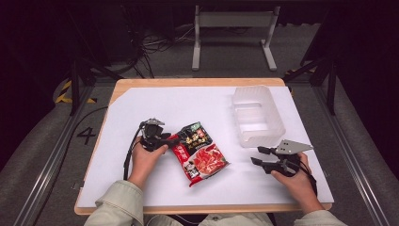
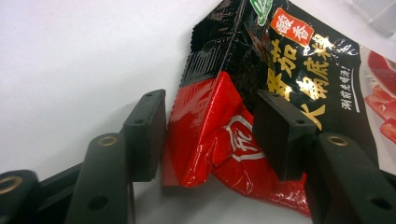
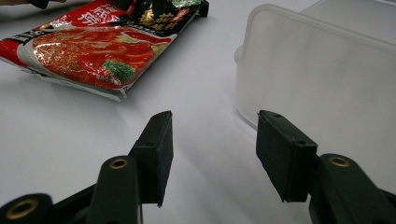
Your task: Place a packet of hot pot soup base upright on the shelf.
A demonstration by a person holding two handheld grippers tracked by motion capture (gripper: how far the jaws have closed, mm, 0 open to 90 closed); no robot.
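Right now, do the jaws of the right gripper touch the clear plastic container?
Apart. In the right gripper view, white table shows between the right gripper and the container; its jaws stand open on nothing.

Your left gripper (image 2: 210, 140) has its two black jaws around the corner of a shiny red and black food packet (image 2: 261, 93) with gold writing. The left jaw touches the packet's edge. The right jaw sits over its top. The packet lies on the white table (image 2: 84, 60).

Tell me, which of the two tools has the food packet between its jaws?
The left tool: the red-and-black packet sits between its jaws. The right tool has nothing between its own.
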